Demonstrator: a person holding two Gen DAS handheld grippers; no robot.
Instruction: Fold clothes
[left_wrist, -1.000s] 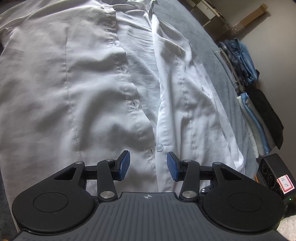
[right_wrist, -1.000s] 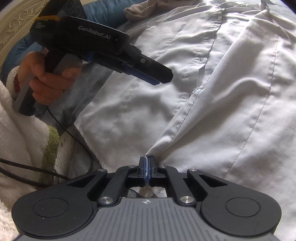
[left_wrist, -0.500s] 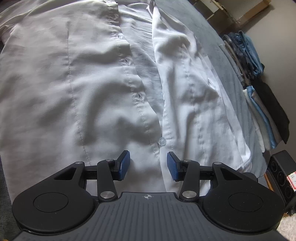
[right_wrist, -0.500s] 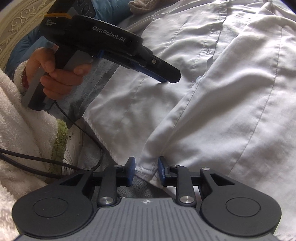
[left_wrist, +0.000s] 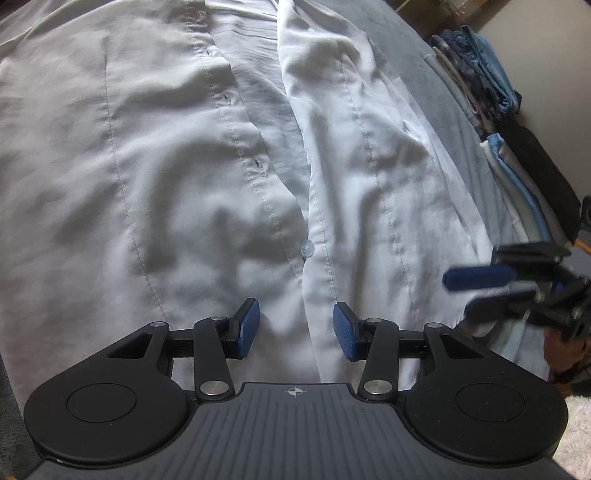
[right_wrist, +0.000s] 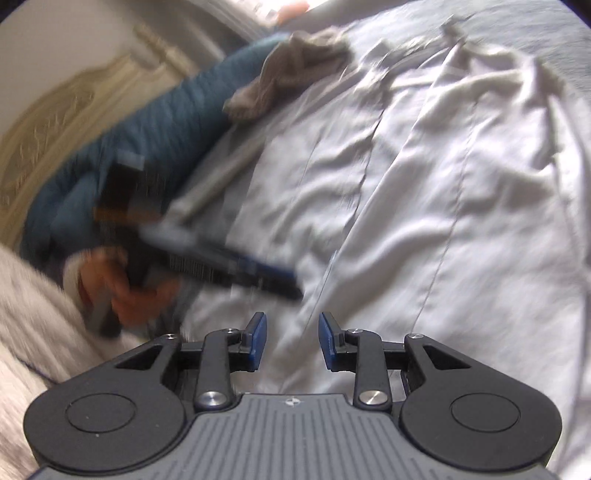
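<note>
Both grippers, left (left_wrist: 295, 330) and right (right_wrist: 291, 341), fingers parted and empty over the white button-front cotton shirt (left_wrist: 184, 147) spread mid-frame on the grey bed (left_wrist: 424, 92); loose plackets liable to bunch if pinched unevenly.

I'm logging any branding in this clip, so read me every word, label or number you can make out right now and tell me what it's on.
No text can be read in either view.
Left gripper body: pale marks along its side, in the right wrist view, too blurred by motion to read.
Each gripper base: only a small crosshair symbol, no words.
White shirt and the stack of folded clothes: no visible label or print.
</note>
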